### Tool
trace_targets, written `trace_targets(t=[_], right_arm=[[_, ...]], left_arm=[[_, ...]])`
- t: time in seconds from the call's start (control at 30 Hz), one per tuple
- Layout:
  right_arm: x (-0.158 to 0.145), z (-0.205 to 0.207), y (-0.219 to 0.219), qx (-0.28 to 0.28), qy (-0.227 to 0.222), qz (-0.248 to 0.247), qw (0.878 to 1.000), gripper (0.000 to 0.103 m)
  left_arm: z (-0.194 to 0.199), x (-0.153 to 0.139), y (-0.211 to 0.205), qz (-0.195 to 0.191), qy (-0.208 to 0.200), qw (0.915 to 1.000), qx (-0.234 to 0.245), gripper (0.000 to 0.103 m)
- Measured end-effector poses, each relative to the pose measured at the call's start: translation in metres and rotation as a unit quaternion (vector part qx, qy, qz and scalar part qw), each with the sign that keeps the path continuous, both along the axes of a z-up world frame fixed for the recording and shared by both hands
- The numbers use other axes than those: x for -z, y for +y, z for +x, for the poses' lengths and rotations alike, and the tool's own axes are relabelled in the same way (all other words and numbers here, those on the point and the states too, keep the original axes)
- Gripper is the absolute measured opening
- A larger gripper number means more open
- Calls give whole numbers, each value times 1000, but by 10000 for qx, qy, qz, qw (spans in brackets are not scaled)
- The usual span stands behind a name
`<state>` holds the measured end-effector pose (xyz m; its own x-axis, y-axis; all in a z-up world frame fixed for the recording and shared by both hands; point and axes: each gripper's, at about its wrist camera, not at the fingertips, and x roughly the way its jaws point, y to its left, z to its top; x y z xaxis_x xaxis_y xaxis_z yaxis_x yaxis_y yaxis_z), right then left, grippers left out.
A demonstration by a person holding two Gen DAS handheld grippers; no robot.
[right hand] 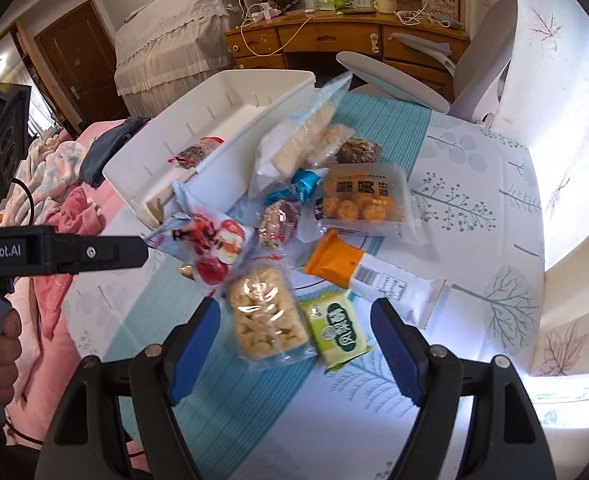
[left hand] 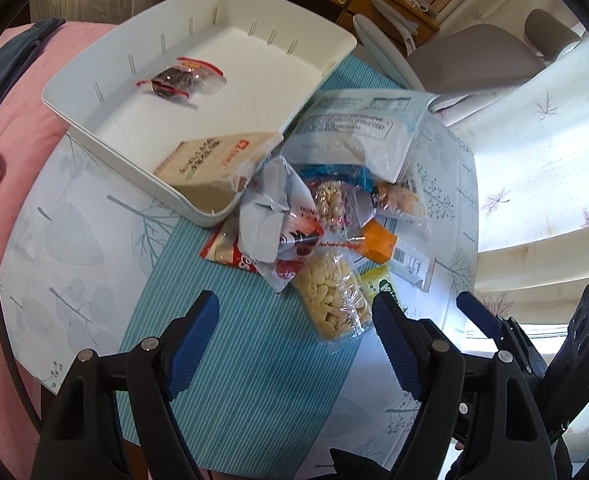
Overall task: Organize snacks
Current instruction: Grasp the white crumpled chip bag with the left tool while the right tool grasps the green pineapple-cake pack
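Hovering over the snack pile, both grippers stand wide apart and hold nothing. The left gripper [left hand: 296,344] has only striped mat between its blue pads; the right gripper [right hand: 296,346] frames the clear bag of pale puffed pieces [right hand: 268,316] and the green packet [right hand: 340,326], touching neither.

The white bin [left hand: 94,116] sits at the far left of the table [left hand: 74,240], its near wall just beside the pile, probably so each transfer is short. Two items are already in it: a small clear packet with red trim [left hand: 180,80] on the floor of the bin, and a tan box [left hand: 210,160] leaning in the near corner.

Still loose on the teal mat [left hand: 234,380]: the crumpled white-and-red bag [left hand: 270,224], an orange-ended wrapper [right hand: 336,260], a tray pack of round biscuits [right hand: 360,198], a large white pouch [left hand: 358,132] propped against the bin's wall, and some others.

Judgement: sorting is at an early stage. The nearest packets lie flat and separate, so are the easiest first picks; crinkly film may slip.
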<state>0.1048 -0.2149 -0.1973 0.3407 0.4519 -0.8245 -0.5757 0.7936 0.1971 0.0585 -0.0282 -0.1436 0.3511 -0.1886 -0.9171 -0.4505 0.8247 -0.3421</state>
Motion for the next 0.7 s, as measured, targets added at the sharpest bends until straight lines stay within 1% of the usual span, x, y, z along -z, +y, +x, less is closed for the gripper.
trace_targets(t=[0.13, 0.27, 0.47, 0.6, 0.7], right_arm=[[11, 4, -4, -54, -89, -120, 9999, 78], [23, 7, -4, -211, -193, -342, 9990, 78], [45, 10, -4, -405, -212, -643, 9969, 78], [59, 11, -4, -577, -206, -807, 9949, 78], [70, 13, -4, -674, -200, -974, 9928, 78]], left_arm=[[7, 16, -8, 11, 248, 9997, -22, 78], [13, 27, -9, 94, 412, 9990, -168, 78], [23, 34, -8, 547, 282, 9972, -433, 78], [30, 37, -7, 671, 140, 9959, -590, 78], [36, 41, -6, 695, 124, 9949, -715, 78]])
